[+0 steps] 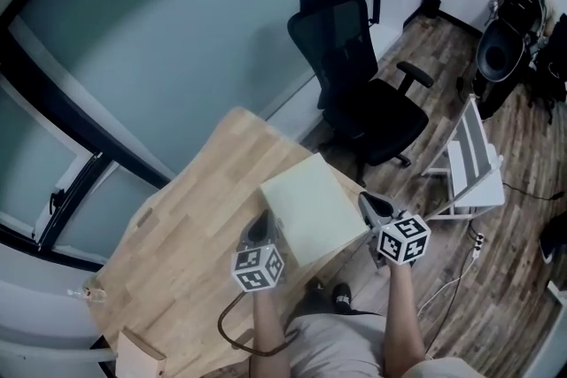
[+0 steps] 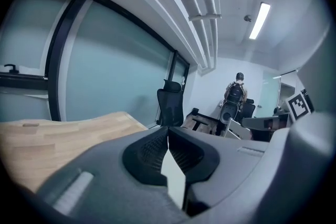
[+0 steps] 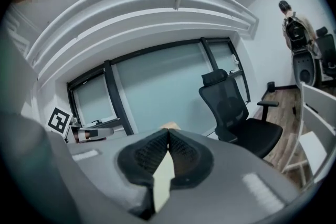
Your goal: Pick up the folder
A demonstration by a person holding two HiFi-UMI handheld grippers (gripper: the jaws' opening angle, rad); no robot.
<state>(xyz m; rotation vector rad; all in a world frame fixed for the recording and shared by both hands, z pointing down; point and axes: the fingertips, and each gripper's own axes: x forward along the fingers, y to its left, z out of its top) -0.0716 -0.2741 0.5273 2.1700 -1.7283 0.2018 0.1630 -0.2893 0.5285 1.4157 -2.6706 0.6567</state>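
Folder (image 1: 312,206): lay flat on the near corner of the counter (image 1: 190,226), seemingly a little over its edge, probably so that an edge could be taken. Was flanked by left tool (image 1: 262,221) and right tool (image 1: 368,204), both closed pad to pad, apparently on nothing.

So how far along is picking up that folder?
Done: the left gripper and right gripper are each shut on an opposite edge of the folder. In hand: the folder, held between them over a corner of the wooden table. Left: lifting it clear, if it isn't already; I can't tell whether it touches the top.
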